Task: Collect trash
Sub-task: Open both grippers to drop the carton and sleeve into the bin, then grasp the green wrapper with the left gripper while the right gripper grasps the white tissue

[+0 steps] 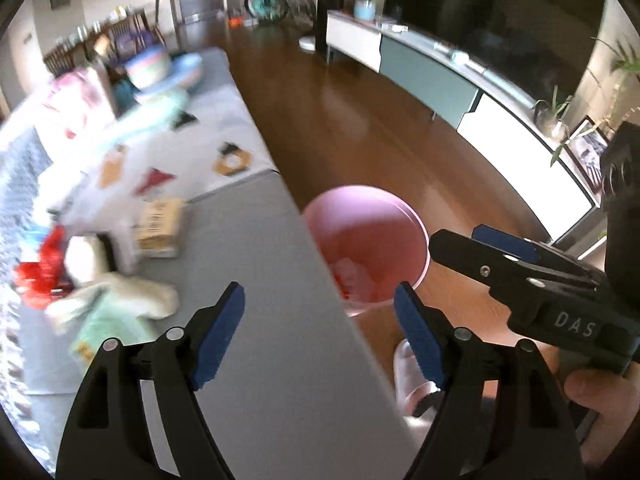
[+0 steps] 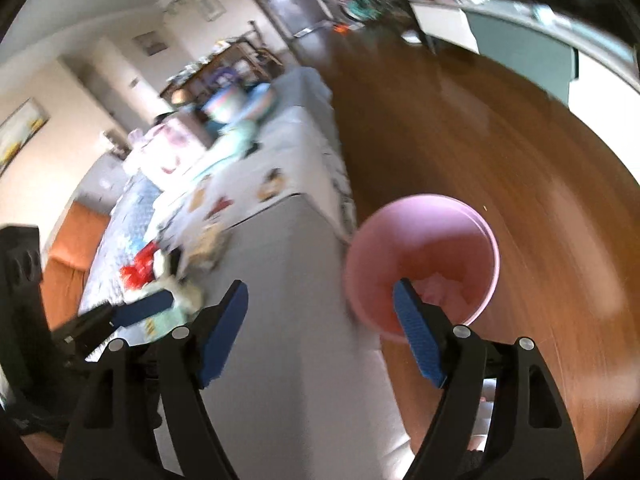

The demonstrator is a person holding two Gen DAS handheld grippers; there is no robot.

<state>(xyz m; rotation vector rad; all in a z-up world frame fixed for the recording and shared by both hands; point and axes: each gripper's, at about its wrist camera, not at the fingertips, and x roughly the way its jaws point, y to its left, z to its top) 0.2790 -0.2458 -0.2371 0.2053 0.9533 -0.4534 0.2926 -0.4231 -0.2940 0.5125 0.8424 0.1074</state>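
Note:
A pink trash bin (image 1: 372, 240) stands on the wooden floor against the grey sofa's edge, with crumpled clear and red scraps inside; it also shows in the right wrist view (image 2: 424, 256). Trash lies on the sofa seat: a red wrapper (image 1: 42, 268), a cardboard box (image 1: 160, 228), a cream and mint package (image 1: 116, 308). My left gripper (image 1: 320, 332) is open and empty above the seat edge beside the bin. My right gripper (image 2: 320, 334) is open and empty, its right finger over the bin's rim. The right gripper also shows in the left wrist view (image 1: 500, 248).
The grey sofa (image 1: 280, 360) carries a printed cloth (image 1: 168, 160), bowls and bags at its far end. A long TV cabinet (image 1: 440, 80) with plants runs along the right wall. Wooden floor (image 1: 360, 120) lies between. Both views are motion-blurred.

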